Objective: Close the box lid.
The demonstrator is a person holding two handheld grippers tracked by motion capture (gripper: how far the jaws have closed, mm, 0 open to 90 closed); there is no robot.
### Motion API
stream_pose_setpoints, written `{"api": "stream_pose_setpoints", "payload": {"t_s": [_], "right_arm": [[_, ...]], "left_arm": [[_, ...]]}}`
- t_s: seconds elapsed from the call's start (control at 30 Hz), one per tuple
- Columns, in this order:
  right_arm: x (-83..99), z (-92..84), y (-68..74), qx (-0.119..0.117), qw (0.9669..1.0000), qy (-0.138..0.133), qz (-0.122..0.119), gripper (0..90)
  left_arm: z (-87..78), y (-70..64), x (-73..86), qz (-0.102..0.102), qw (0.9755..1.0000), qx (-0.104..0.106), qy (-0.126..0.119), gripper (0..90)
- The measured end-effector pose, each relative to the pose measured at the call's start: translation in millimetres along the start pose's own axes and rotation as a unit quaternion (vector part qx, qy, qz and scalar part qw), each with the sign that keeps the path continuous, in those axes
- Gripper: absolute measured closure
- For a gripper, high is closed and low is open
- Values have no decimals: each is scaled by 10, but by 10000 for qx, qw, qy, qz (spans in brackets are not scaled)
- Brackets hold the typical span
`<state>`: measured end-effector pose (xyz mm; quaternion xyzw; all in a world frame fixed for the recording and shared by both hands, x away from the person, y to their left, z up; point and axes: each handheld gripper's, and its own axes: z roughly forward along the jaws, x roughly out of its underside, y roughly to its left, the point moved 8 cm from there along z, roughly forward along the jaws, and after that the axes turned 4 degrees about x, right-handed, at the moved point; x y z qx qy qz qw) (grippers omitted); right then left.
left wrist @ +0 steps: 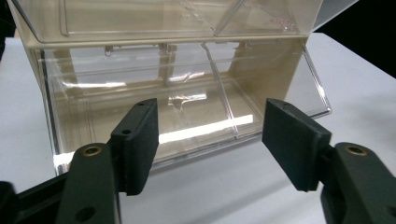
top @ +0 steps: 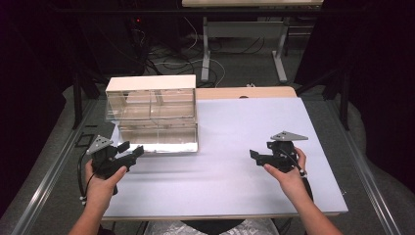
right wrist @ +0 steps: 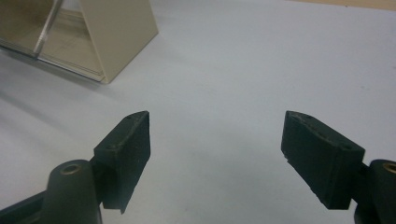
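The left gripper (left wrist: 208, 140), fingers spread, faces the clear bin's (top: 152, 117) lower drawer (left wrist: 187, 116). It should approach squarely; the right gripper (right wrist: 215, 149) waits spread above the table (top: 235, 166).

Light fell from above onto my pale lavender table sheet (top: 230, 142), while the room around it stayed nearly black. The clear plastic two-tier drawer box (left wrist: 177, 88) threw white glare streaks along its lower front panel. Soft shadows lay under the box. My left gripper's black jaws looked slightly blurred close up, and the high view was grainy.
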<state>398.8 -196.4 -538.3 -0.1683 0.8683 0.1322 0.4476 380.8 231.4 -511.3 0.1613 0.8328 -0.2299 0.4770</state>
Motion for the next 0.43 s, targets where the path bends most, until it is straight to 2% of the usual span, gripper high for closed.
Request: {"api": "stream_pose_setpoints", "payload": {"t_s": [0.27, 0.43], "right_arm": [[97, 22, -158, 170, 9993, 28, 332, 165], [131, 26, -231, 248, 9988, 5, 425, 152]], "left_arm": [[31, 47, 53, -142, 9998, -69, 80, 276], [50, 73, 69, -174, 9997, -134, 112, 211]]}}
